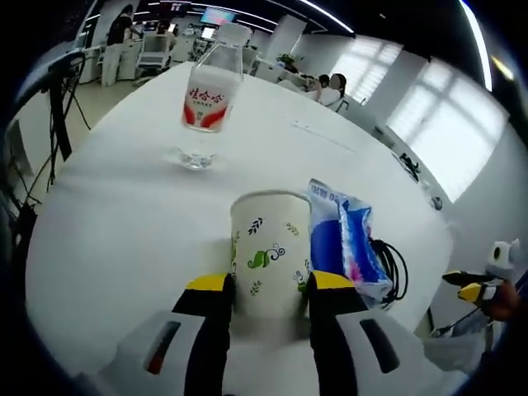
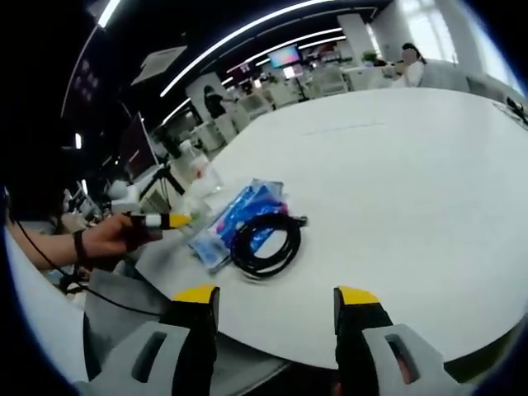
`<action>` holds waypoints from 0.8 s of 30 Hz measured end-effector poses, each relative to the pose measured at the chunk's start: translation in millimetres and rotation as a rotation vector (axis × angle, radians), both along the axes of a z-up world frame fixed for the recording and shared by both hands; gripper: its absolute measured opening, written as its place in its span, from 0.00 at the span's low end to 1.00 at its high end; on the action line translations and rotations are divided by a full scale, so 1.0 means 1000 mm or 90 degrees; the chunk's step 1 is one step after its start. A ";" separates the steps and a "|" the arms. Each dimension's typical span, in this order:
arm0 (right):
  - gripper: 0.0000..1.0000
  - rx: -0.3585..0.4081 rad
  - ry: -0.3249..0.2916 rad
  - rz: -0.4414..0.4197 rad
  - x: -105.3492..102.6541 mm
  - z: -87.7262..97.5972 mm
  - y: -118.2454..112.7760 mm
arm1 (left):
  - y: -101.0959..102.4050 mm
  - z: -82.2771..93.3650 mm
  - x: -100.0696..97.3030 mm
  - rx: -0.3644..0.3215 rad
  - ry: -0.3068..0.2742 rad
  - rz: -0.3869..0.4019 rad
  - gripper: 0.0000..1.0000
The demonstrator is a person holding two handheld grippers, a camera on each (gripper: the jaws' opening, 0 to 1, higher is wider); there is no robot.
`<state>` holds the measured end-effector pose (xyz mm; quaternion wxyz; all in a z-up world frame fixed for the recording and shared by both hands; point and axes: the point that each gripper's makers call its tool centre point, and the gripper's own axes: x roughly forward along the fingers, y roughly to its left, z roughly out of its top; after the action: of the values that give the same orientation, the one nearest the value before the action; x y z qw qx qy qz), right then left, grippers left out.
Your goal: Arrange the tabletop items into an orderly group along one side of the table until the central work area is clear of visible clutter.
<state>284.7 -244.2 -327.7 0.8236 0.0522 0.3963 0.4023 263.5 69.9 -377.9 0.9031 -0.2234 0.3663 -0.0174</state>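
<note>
1. Between the yellow-tipped jaws of the left gripper [image 1: 271, 289], at 6 o'clock in the left gripper view, stands a paper cup [image 1: 269, 254] printed with green leaves; both jaws press against its sides, pinching it; the cup is upright on the white table [image 1: 124, 223].
2. Just beside the cup, at 3 o'clock from it, lies a blue packet [image 1: 342, 243]; a black cable [image 1: 394, 268] curls against the packet's far side, near the table edge.
3. Well beyond the cup, toward 12 o'clock, a clear plastic bottle [image 1: 210, 103] with a red and white label stands apart from the rest.
4. Low in the right gripper view, the right gripper [image 2: 276, 299] has its jaws spread wide with nothing between them; it hovers at the table edge [image 2: 396, 346].
5. Ahead of it, toward 11 o'clock, the cable [image 2: 266, 243] lies coiled, resting partly on the packet [image 2: 235, 219]; the bottle [image 2: 200, 177] stands farther off in the same direction.
6. At 9 o'clock in that view a person's hand [image 2: 103, 238] holds the left gripper.
</note>
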 end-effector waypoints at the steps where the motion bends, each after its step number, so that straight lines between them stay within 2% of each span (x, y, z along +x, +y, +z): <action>1: 0.57 0.000 0.002 0.002 -0.002 0.000 0.001 | 0.001 0.001 -0.003 -0.003 -0.003 0.003 0.36; 8: 0.57 0.003 0.005 0.007 -0.004 -0.001 0.007 | 0.006 0.007 -0.022 -0.012 -0.013 0.025 0.36; 12: 0.57 0.000 0.010 0.020 -0.007 -0.004 0.010 | 0.003 0.014 -0.035 -0.002 -0.015 0.028 0.36; 17: 0.57 -0.002 0.011 0.034 -0.006 -0.004 0.014 | 0.006 0.023 -0.041 0.001 -0.025 0.036 0.36; 24: 0.56 -0.012 0.012 0.071 -0.008 -0.005 0.030 | 0.007 0.032 -0.044 0.024 -0.042 0.020 0.36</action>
<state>277.1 -214.5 -332.3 0.7965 0.0259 0.4101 0.4436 219.0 77.4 -345.8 0.9190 -0.2111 0.3331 -0.0039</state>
